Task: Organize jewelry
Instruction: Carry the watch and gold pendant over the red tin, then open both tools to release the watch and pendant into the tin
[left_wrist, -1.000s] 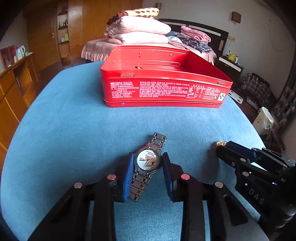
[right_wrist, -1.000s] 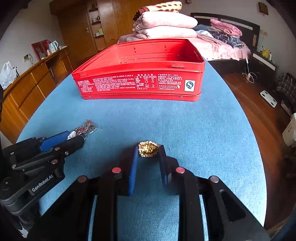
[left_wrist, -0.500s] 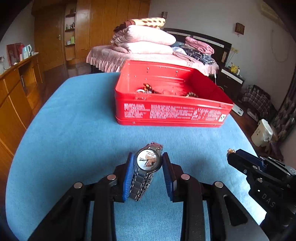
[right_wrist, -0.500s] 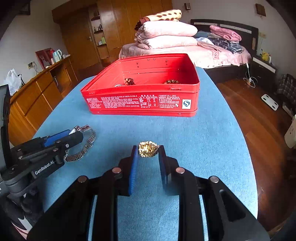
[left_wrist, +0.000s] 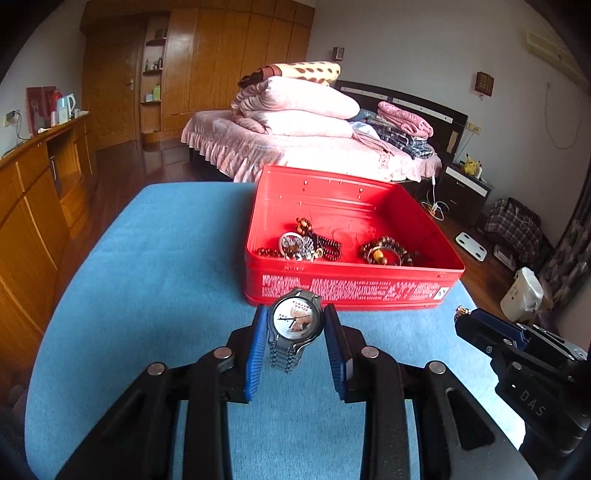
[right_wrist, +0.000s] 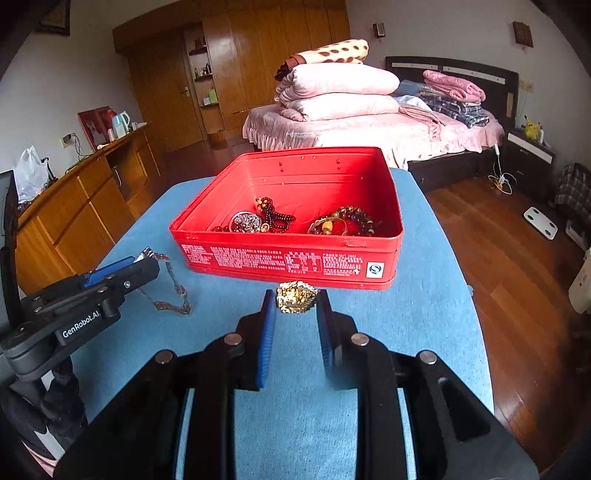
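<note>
A silver wristwatch (left_wrist: 294, 322) with a white dial is pinched by its case between the blue pads of my left gripper (left_wrist: 295, 325), lifted off the blue table; its metal band (right_wrist: 173, 291) dangles in the right wrist view. My right gripper (right_wrist: 296, 301) is shut on a small gold jewelry piece (right_wrist: 296, 296), also in the air. Ahead of both stands an open red tin box (left_wrist: 351, 291), which holds bead bracelets (left_wrist: 384, 251) and a round silver piece (left_wrist: 295, 245). In the left wrist view, the right gripper (left_wrist: 461, 314) sits at lower right.
The table wears a blue cloth (left_wrist: 147, 295); its edges fall off to left and right. Beyond it are a bed with folded pink bedding (left_wrist: 303, 110), wooden cabinets (left_wrist: 33, 206) on the left, and a wooden floor (right_wrist: 517, 258) on the right.
Both grippers have risen with their pieces, so the tin's inside and the jewelry in it now show. The watch band has come off the cloth and hangs.
</note>
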